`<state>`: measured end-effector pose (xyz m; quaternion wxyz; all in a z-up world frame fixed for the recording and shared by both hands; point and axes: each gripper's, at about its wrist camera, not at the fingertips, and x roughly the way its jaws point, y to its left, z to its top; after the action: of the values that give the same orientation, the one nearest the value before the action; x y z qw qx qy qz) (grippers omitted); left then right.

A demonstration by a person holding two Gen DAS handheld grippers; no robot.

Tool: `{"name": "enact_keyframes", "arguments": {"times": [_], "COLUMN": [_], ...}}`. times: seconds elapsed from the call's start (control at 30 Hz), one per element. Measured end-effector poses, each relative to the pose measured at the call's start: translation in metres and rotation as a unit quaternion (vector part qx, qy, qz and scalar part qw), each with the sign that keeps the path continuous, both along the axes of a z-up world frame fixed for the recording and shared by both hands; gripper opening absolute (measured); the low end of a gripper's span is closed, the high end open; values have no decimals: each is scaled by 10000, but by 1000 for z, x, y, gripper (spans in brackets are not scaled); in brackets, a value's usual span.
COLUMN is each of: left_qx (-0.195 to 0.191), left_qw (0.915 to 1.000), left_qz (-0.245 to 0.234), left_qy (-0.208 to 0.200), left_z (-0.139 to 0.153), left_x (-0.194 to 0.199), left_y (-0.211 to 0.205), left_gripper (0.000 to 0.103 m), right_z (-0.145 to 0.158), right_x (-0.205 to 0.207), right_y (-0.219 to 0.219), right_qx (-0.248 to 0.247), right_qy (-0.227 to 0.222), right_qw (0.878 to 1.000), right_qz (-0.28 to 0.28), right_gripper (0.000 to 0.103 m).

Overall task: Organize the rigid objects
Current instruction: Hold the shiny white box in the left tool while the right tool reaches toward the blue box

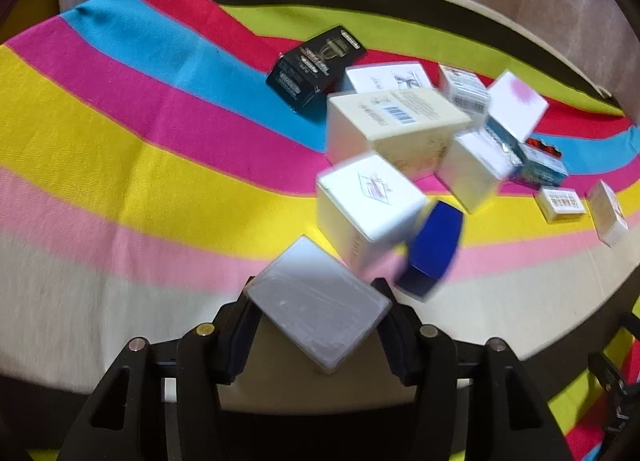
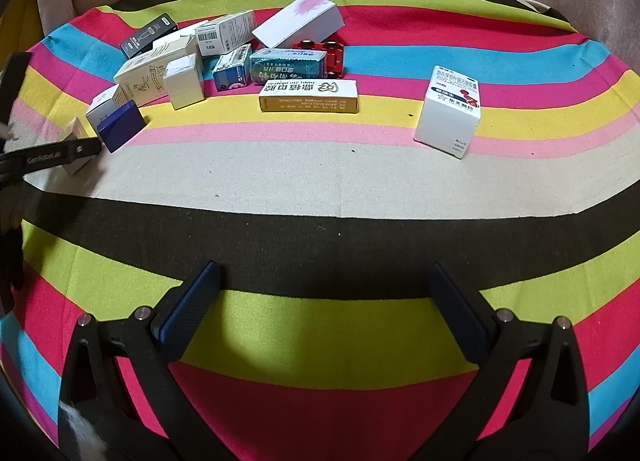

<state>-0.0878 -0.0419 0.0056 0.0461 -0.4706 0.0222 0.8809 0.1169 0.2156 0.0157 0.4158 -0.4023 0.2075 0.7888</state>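
I am clamping a grey-white box [image 1: 318, 307] in my left claw [image 1: 316, 325], its two pads pressing opposite sides so it is riding tilted, one corner dipping toward me, above the cream band of the striped cloth [image 1: 120, 165] covering the surface. My right claw [image 2: 322, 313] is hanging spread wide with nothing between its pads, over the near edge of the cloth, apparently waiting its turn.

Just beyond the held box, a blue box [image 1: 434, 247] is leaning against a white carton [image 1: 368, 201], the nearest members of a huddle of cartons that looks like the gathering spot I am carrying toward. A cream carton [image 1: 396, 117] is lying behind them, and a black box [image 1: 316, 67] is sitting at the far side. Toward the right edge, a yellow box [image 2: 308, 95] and an upright white medicine box [image 2: 450, 111] are standing well apart from the cluster, probably awaiting collection.
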Motion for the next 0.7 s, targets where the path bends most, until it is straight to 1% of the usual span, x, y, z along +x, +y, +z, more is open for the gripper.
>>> {"name": "enact_keyframes", "arguments": {"times": [0.07,0.13,0.2,0.23,0.27,0.33,0.4,0.47,0.5,0.53,0.57,0.67,0.7], "left_qx": [99,49,93,170,235,320,306,461,554,558,458,42,38], "left_qw": [9999,9997,9993,9990,9989,9991,9990,9983,9976,9974,9978,9988,9989], "left_qz": [-31,-100,-127,-100,-40,51,139,216,266,297,311,294,279], "left_qy": [43,213,334,396,402,257,299,300,313,337,369,379,378], "left_z": [0,-2,-3,-1,10,10,9,10,11,9,10,7,7], "left_x": [18,53,82,99,111,122,136,147,148,149,155,151,147], "left_y": [1,0,-8,-14,-16,-28,-44,-60,-63,-61,-59,-45,-41], "left_gripper": [55,55,55,55,55,55,55,55,56,56,56,56,56], "right_z": [1,1,1,1,1,1,1,1,1,1,1,1,1], "right_x": [0,0,0,0,-1,0,-1,0,0,1,1,2,2], "right_y": [1,0,0,0,0,0,0,0,0,0,0,-1,-1], "right_qx": [-1,-2,-1,-3,-6,-8,-6,-8,-10,-10,-11,-1,-3], "right_qy": [2,2,2,2,3,7,5,12,14,17,18,3,-5], "right_qw": [10000,10000,10000,10000,10000,10000,10000,10000,10000,10000,10000,9999,9999], "right_qz": [1,0,0,-1,-1,2,14,34,55,78,91,125,144], "right_gripper": [103,103,103,103,103,103,103,103,103,103,103,103,103]}}
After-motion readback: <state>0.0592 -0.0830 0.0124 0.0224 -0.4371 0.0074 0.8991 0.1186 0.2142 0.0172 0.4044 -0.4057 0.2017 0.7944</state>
